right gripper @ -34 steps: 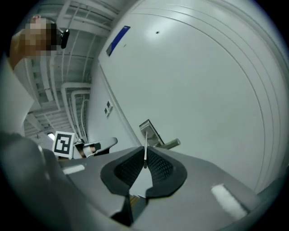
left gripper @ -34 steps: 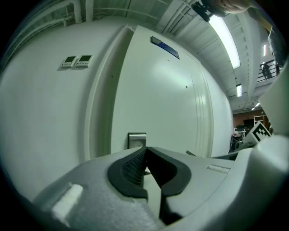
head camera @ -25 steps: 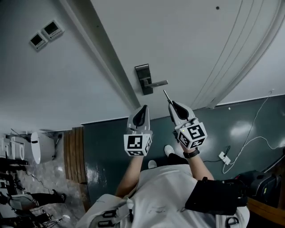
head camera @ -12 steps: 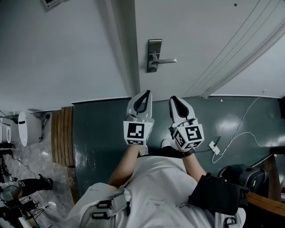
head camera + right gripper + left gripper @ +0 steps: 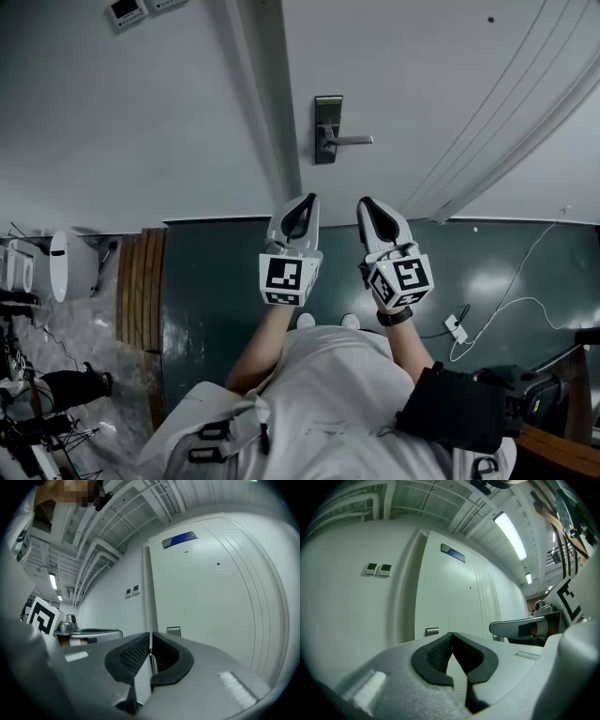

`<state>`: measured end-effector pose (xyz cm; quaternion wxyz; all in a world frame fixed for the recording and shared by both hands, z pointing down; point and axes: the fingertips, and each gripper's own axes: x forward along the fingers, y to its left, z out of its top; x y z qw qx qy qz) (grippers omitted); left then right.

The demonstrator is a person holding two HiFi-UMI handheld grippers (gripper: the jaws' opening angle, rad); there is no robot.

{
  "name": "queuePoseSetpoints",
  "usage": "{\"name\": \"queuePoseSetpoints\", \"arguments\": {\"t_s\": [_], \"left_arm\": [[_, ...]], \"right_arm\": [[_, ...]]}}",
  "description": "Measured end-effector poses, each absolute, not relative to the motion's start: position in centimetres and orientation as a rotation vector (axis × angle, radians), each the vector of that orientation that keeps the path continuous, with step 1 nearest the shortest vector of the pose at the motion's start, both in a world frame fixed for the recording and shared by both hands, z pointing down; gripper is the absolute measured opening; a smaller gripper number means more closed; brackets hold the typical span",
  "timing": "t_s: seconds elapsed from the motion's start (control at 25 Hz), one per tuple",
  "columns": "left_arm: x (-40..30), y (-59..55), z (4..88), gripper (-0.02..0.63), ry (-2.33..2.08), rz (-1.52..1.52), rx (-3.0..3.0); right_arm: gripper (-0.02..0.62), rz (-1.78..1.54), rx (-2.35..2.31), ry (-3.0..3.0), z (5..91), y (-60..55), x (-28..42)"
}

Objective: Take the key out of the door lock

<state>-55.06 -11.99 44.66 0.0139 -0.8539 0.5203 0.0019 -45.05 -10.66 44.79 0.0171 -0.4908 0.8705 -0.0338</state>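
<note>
The door lock, a metal plate (image 5: 328,127) with a lever handle (image 5: 352,141), sits on the white door ahead of both grippers; no key shows in it. A thin metal key blade (image 5: 150,654) stands edge-on between the pads of my right gripper (image 5: 150,638), whose jaws are closing on it. In the head view the right gripper (image 5: 364,202) points at the door from below the lock, well short of it, and the key cannot be made out there. Beside it, my left gripper (image 5: 307,199) is shut and holds nothing (image 5: 451,638).
The door frame (image 5: 267,103) runs left of the lock. Two wall control panels (image 5: 127,11) hang further left. On the dark floor lie wooden boards (image 5: 141,281) at the left and a white cable with a plug (image 5: 461,328) at the right. A dark bag (image 5: 534,398) stands at the lower right.
Both grippers have drawn back from the door and now sit level, side by side. The thin key tip that stuck out of the right gripper a second ago no longer shows in the head view.
</note>
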Motion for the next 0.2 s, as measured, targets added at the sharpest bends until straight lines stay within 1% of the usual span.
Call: {"name": "queuePoseSetpoints", "arguments": {"t_s": [0.2], "left_arm": [[-54.0,-11.6,44.3,0.0,1.588,0.001,-2.656]], "right_arm": [[0.021,-0.121,-1.523,2.664,44.1,-11.0,-43.6]]}}
